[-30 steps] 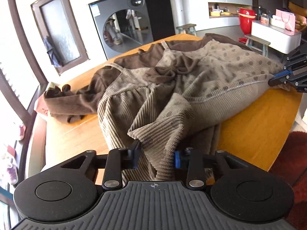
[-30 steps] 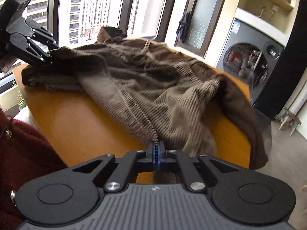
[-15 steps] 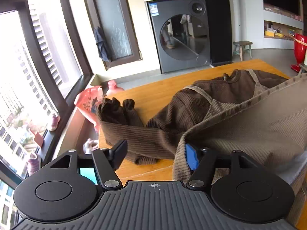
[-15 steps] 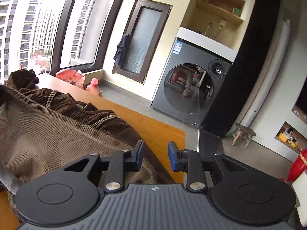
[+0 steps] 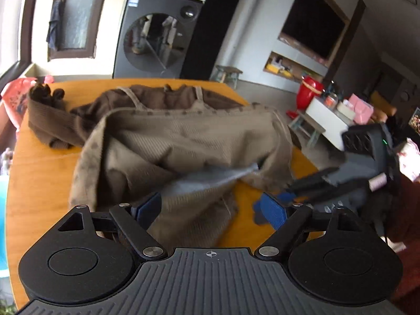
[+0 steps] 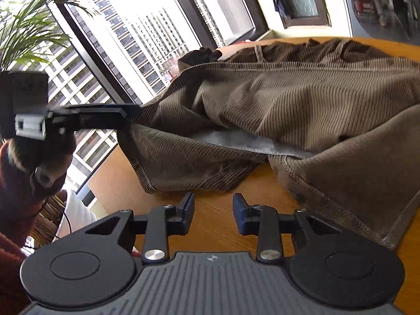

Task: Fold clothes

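Observation:
A brown corduroy garment point(image 5: 189, 141) lies rumpled on the orange wooden table point(image 5: 42, 183), its grey lining point(image 5: 207, 181) showing at a fold. It also fills the right wrist view point(image 6: 288, 105). My left gripper point(image 5: 210, 210) is wide open over the near hem, with cloth lying loose between the fingers. My right gripper point(image 6: 213, 211) is open and empty over bare table, just short of the garment's edge. The right gripper shows in the left wrist view point(image 5: 354, 178) at the right. The left gripper shows in the right wrist view point(image 6: 78, 118) at the garment's left edge.
A dark brown sleeve point(image 5: 47, 115) trails to the table's far left corner. A washing machine point(image 5: 157, 39), a stool point(image 5: 227, 74) and a white bench with red and pink items point(image 5: 328, 113) stand beyond the table. Tall windows point(image 6: 131, 39) run along one side.
Both grippers have let go of the garment and opened; the right was shut on the hem a second ago. The lifted cloth has dropped onto the table. Both cameras have swung back toward it.

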### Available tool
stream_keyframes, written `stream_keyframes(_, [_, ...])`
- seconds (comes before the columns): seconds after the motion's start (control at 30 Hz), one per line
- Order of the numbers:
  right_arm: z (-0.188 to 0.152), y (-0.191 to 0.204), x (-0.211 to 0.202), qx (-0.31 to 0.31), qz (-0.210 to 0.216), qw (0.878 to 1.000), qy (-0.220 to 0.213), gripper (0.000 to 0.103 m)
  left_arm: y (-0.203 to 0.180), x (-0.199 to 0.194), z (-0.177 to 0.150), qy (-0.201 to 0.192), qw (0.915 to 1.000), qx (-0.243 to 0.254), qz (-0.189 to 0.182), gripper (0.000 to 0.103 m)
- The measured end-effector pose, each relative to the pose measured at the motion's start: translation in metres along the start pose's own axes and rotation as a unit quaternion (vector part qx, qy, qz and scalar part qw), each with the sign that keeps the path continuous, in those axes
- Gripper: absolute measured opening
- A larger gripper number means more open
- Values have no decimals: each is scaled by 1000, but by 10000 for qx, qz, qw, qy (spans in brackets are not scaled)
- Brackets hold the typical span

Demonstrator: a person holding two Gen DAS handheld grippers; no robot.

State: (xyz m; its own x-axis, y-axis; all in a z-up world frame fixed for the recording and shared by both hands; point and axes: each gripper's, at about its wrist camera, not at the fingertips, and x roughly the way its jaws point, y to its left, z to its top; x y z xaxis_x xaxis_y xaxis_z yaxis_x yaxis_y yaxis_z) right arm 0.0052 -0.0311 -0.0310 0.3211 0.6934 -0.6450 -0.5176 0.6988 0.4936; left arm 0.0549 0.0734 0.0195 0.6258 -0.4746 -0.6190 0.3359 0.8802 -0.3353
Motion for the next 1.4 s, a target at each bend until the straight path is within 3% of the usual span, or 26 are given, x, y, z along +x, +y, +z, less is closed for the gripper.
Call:
stream_keyframes(0.07, [3,-3,8,175,-9,9998,-3,32,-5,-3,-20,186,9995,-160,-184,88])
stream_keyframes(0.13, [5,-3,6,85,-154,9998,-122,32,-3,-5,-32,242,9993,-270,-20,91])
stream_keyframes(0.3, [-1,-1,-47,-1020,-1108,9861,-703,32,21,2,-50,251,9958,-881,73,94])
stream_keyframes(0.37, [-5,-19,-71,-841,-1371,9835,-826,33,29,11,-50,149,9947,-1018,-51,94])
stream_keyframes(0.57, [-21,-68,-80,170,-1171,9891,-875,33,22,46,-31,-239,9821,-1078,-1524,96])
stream_keyframes(0.63, [-27,-84,-82,509,-1096,9887,-887,33,15,57,-27,-250,9699,-1156,-2128,98])
stream_keyframes(0.73, [-32,-73,-75,377,-967,9910,-849,36,1,74,-26,-173,9400,-1475,-3071,98])
stream_keyframes(0.8, [-35,-65,-72,395,-857,9928,-742,37,-9,78,-26,-106,9275,-1498,-3423,98])
stream_keyframes(0.9, [-48,-48,-72,303,-536,9970,-467,37,-24,61,-26,-126,9201,-1169,-3736,100])
stream_keyframes(0.97, [-58,-36,-72,240,-317,9988,-280,38,-28,41,-25,-336,9214,-917,-3761,103])
stream_keyframes(1.03, [-65,-23,-72,111,-96,9998,-93,40,-25,18,-20,-629,9334,-690,-3464,103])
stream_keyframes(1.1, [-51,-19,-85,-120,-321,9987,-381,43,-20,-3,-13,-942,9465,-528,-3040,103])
stream_keyframes(1.17, [-36,-15,-99,-357,-569,9953,-693,47,-11,-14,2,-1105,9727,-444,-1992,103])
stream_keyframes(1.23, [-21,-12,-113,-592,-816,9898,-1003,51,-5,-12,18,-1069,9912,-333,-708,103])
stream_keyframes(1.27, [-9,-15,-117,-723,-1213,9828,-1191,51,-4,-5,25,-975,9949,-273,-12,103])
stream_keyframes(1.33, [12,-23,-120,-958,-1989,9638,-1492,51,2,17,41,-749,9911,-217,1075,103])
stream_keyframes(1.4, [32,-33,-115,-1087,-2489,9485,-1628,50,7,39,51,-586,9855,-249,1572,103])
